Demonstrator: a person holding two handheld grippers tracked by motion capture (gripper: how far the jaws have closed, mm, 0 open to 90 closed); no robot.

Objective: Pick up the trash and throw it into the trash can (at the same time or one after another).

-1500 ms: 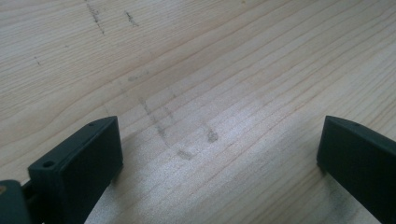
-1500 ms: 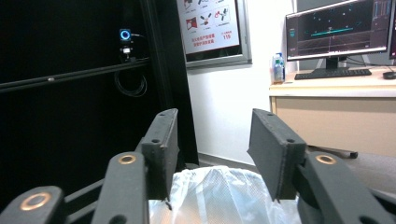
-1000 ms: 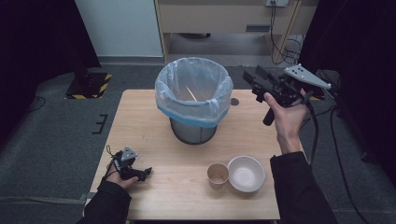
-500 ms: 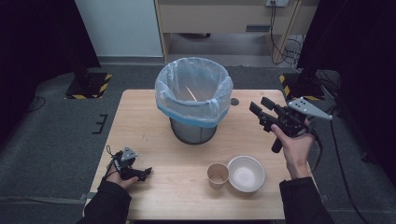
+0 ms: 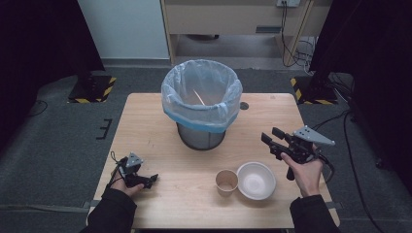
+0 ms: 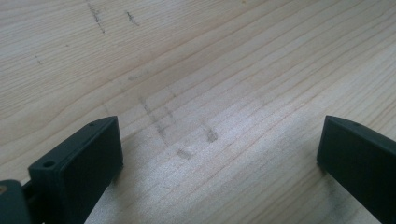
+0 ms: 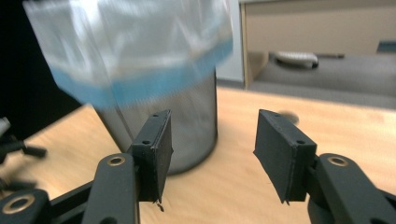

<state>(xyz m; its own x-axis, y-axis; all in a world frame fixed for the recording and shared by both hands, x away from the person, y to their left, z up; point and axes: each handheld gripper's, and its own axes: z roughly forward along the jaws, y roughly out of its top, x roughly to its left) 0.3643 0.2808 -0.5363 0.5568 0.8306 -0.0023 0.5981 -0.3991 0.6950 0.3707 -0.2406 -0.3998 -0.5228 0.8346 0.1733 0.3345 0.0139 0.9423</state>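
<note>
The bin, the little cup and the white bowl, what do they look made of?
Bin: seemingly dark metal mesh, see-through weave; its liner is thin translucent plastic, crinkled. Cup: probably brown paper, matte. Bowl: smooth white, paper or plastic, can't tell.

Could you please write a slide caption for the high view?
Right hand-held gripper, jaws open, beside the white bowl and paper cup.

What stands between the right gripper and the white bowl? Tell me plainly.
Nothing visible does. The right gripper hangs open and empty over bare table, just beyond the white bowl. The paper cup sits on the bowl's far side from it, and the bin stands farther back.
</note>
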